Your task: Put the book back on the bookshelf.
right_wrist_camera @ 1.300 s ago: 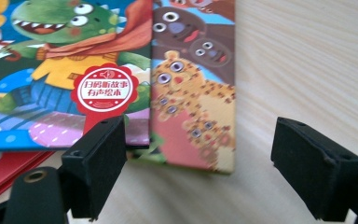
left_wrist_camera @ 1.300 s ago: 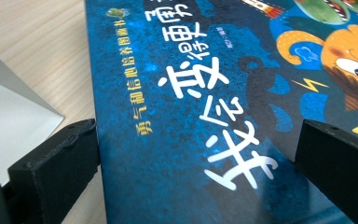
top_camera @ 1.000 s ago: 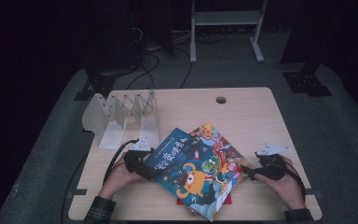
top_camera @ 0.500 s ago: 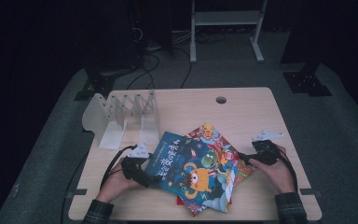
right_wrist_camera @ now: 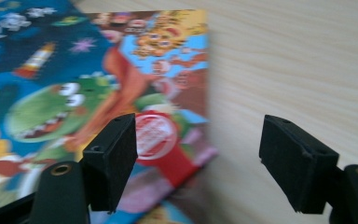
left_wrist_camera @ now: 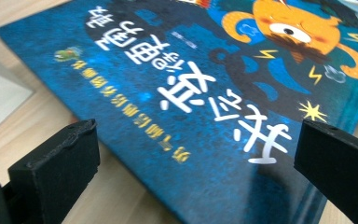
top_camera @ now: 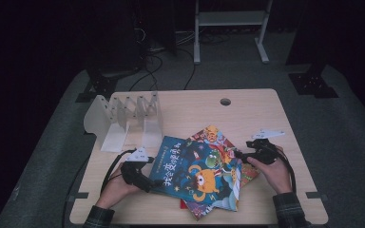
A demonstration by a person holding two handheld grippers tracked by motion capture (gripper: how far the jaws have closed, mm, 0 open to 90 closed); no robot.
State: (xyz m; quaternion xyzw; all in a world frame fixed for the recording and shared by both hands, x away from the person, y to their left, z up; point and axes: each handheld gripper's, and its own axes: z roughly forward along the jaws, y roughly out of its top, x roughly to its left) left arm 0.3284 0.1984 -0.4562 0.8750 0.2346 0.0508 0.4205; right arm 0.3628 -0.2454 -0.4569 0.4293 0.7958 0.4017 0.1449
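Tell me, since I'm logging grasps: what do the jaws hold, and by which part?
Nothing is held. The left gripper stands open around the blue book's near edge; the right gripper stands open over the colourful book's edge.

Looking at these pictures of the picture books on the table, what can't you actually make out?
- High view: the lower books lie mostly hidden under the blue book; how many is unclear.
- Left gripper view: the blue book's cover is cut off by the frame edges.
- Right gripper view: the red badge lettering is blurred.
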